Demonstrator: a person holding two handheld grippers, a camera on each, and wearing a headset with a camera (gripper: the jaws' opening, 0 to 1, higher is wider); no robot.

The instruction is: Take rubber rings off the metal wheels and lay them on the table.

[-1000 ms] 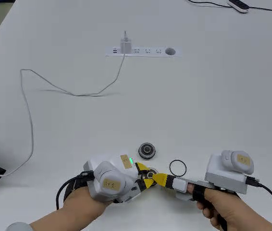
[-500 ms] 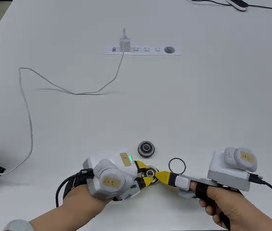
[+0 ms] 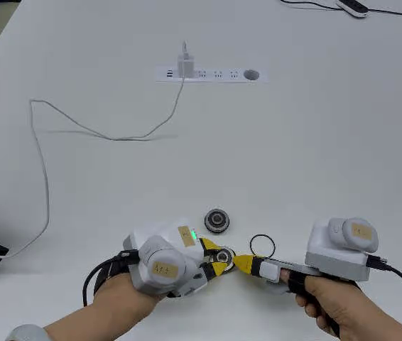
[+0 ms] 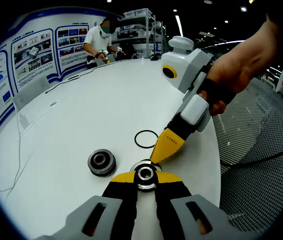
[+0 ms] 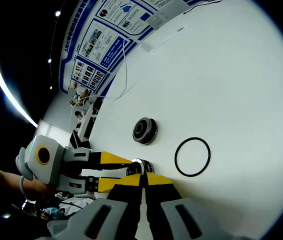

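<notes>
The metal wheel (image 4: 145, 174) is clamped in the left gripper (image 4: 145, 178); the right gripper (image 5: 141, 176), pressed closed, touches its rim.

I'm easing the right gripper (image 3: 238, 262) a little to the right, so its closed yellow tips are drawing back to the right edge of the metal wheel (image 4: 145, 174) pinched in the left gripper (image 3: 215, 257). Its body is levelling out slightly.

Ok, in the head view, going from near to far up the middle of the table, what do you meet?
Small metal wheel clamped in the left gripper → dark rubber-ringed metal wheel lying free → white power strip with a white charger plugged in.
</notes>
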